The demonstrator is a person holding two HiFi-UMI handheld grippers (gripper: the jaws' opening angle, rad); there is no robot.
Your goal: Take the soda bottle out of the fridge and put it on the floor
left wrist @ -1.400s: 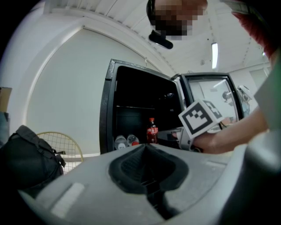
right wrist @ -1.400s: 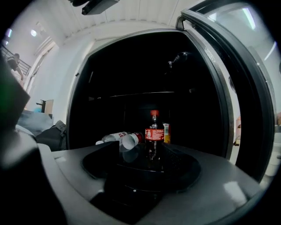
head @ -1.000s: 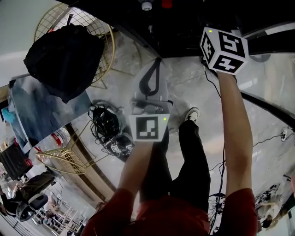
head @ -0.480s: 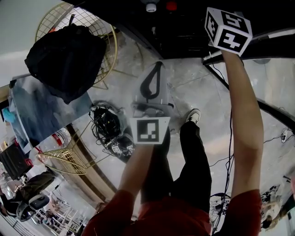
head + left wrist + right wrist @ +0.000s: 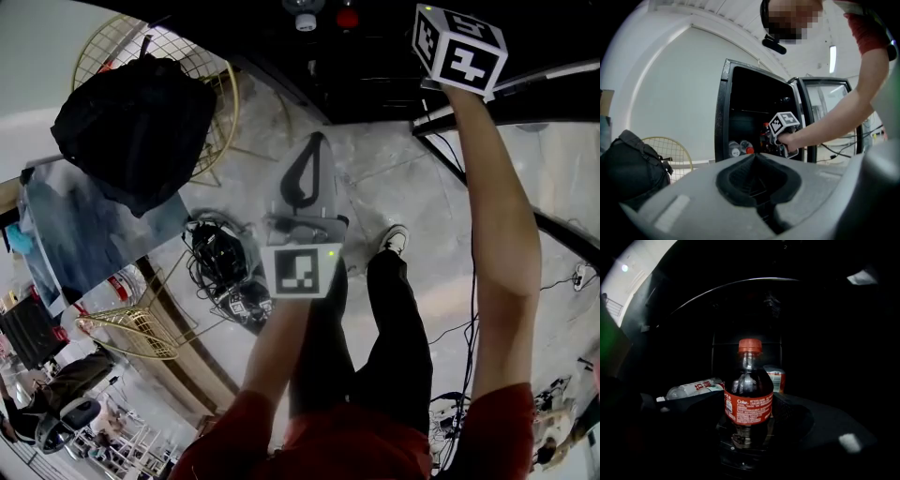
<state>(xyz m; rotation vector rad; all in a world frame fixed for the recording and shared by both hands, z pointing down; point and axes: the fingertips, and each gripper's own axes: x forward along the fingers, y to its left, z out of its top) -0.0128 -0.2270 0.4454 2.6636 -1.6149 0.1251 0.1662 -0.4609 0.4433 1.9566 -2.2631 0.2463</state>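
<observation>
Right gripper view has it dead centre: the soda bottle (image 5: 748, 380) stands upright on the dark fridge shelf, red cap on top. Your right gripper (image 5: 749, 404) has closed in on it, jaws snug against both sides at the label band. That's the grab step, as I read it: bottle pinched, not yet lifted away, none of the carry done.

The next move calls for a straight pull back out of the fridge (image 5: 723, 117). Keep the bottle upright and clear of the water bottle (image 5: 691, 389) lying on its side just to its left, and of the small can (image 5: 777, 378) behind it on the right. Then it's down to the floor (image 5: 394, 178), bare marble ahead of your feet.

Your left gripper (image 5: 756, 157) hangs outside the fridge, jaw tips pressed together with nothing in them.

Writing now: the red label reads "Coke" in white, and the small print below is too fine to read. The lying bottle carries red characters I can't make out, and the can's print is unreadable too.
</observation>
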